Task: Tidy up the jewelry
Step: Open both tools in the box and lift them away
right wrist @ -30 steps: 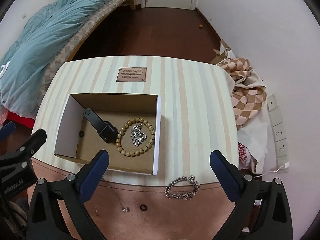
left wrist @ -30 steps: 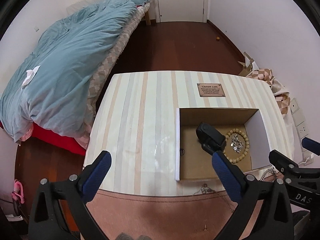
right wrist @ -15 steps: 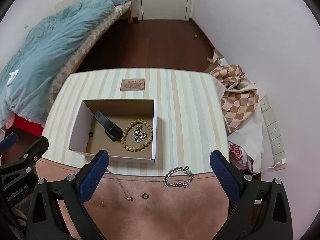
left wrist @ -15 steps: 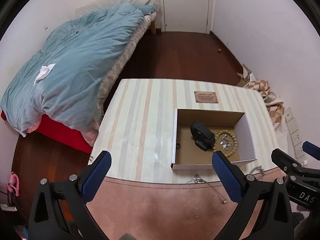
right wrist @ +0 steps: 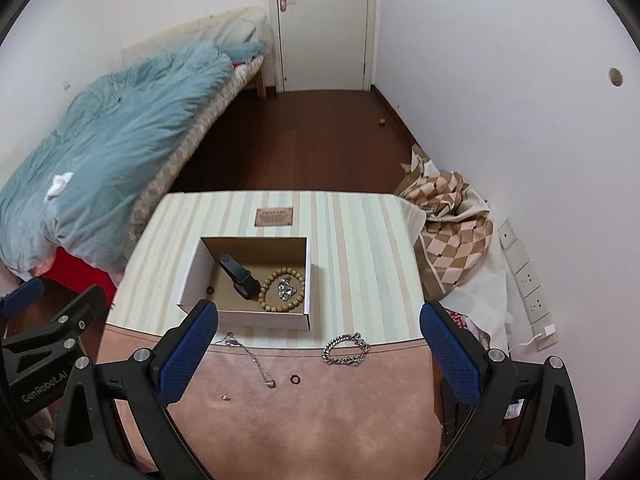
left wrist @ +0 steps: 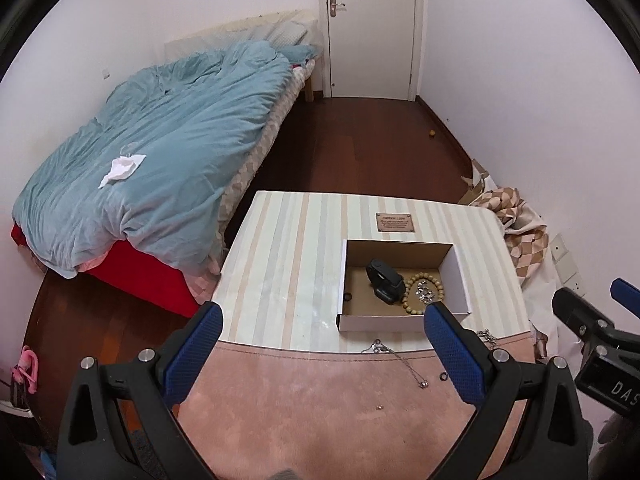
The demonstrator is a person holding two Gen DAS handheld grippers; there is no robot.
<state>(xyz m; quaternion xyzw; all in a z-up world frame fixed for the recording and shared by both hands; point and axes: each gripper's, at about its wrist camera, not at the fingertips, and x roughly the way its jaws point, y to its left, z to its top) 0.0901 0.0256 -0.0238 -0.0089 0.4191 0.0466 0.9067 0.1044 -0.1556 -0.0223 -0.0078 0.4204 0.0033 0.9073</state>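
An open cardboard box (right wrist: 192, 276) (left wrist: 456, 276) stands on the striped table. Inside lie a black watch (right wrist: 240, 278) (left wrist: 386, 280), a wooden bead bracelet (right wrist: 272, 304) (left wrist: 412, 308), a silver piece (right wrist: 286, 289) and a small black ring (right wrist: 209, 290). In front of the box lie a silver chain bracelet (right wrist: 346, 350), a thin necklace (right wrist: 252, 356) (left wrist: 400, 362), a black ring (right wrist: 295, 379) and a small gold stud (right wrist: 226, 397). My left gripper (left wrist: 322, 350) and right gripper (right wrist: 318, 350) are both open and empty, held high above the table's near edge.
The table (right wrist: 360, 240) has a pink near strip and a brown plaque (right wrist: 274, 216). A bed with a blue duvet (left wrist: 160, 160) is at left. A checked cloth (right wrist: 452, 216) lies at right by the wall. A door (right wrist: 324, 24) is at the back.
Both grippers have pulled up and back from the table, so the box and jewelry look smaller and more of the room shows. Both stay open.
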